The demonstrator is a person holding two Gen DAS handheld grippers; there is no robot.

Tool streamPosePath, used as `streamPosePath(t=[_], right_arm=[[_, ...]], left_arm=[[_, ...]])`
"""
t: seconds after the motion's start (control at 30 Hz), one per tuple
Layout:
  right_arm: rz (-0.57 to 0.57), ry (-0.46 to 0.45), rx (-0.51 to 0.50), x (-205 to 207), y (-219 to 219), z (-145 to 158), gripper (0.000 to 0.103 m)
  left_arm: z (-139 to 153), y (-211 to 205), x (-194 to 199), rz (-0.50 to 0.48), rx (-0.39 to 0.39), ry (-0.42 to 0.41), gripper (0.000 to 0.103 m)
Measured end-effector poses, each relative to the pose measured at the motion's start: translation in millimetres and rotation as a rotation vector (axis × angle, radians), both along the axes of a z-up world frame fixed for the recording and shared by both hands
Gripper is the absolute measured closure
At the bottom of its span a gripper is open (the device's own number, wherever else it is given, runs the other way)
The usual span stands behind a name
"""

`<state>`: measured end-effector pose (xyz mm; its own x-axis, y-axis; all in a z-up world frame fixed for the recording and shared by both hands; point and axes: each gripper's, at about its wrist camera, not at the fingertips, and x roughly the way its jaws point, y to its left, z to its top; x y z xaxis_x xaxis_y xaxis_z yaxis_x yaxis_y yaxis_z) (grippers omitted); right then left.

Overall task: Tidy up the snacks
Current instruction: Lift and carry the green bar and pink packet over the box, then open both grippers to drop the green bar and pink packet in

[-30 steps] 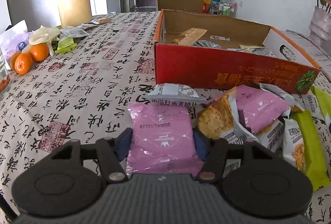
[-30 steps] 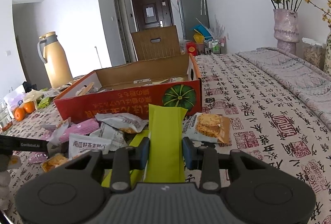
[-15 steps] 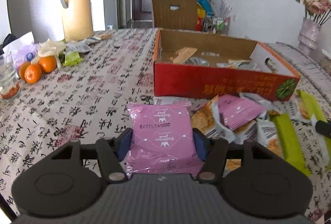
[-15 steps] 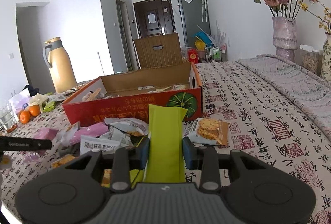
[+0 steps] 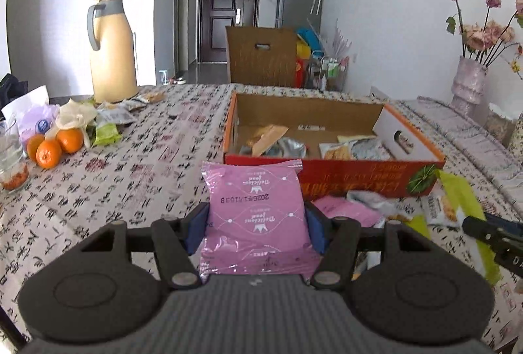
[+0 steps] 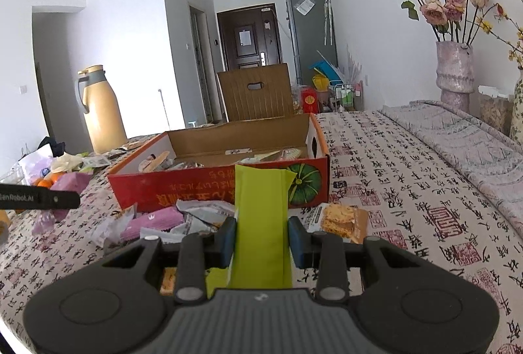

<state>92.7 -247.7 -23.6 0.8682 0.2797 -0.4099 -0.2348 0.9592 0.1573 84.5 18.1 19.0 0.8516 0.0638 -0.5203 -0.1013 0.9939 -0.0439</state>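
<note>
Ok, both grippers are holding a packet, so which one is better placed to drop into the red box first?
Left, probably. The left gripper holds the pink packet lifted, looking down into the red box. The right gripper holds the green packet lower, facing the box's front wall.

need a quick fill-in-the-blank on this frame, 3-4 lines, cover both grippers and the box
1. The left gripper is shut on a ____ snack packet.
2. The right gripper is shut on a long ____ packet.
3. The red cardboard box on the table has its top ____, with a few packets already inside.
4. Left of the box, near the yellow thermos jug, lie three ____.

Missing words: pink; green; open; oranges
</note>
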Motion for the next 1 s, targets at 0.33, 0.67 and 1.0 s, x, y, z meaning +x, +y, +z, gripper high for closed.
streamPosePath(t=[0.33, 0.67, 1.0], right_arm=[[-0.01, -0.043, -0.009, 17, 7, 10, 0.07], [0.001, -0.11, -0.006, 46, 16, 29, 0.07], [0.01, -0.153, -0.005, 89, 30, 42, 0.07]], left_arm=[[20, -12, 20, -0.032, 0.006, -0.064, 0.041], [41, -29, 52, -0.061, 0.025, -0.125, 0.041], [50, -39, 91, -0.073, 0.04, -0.154, 0.04]])
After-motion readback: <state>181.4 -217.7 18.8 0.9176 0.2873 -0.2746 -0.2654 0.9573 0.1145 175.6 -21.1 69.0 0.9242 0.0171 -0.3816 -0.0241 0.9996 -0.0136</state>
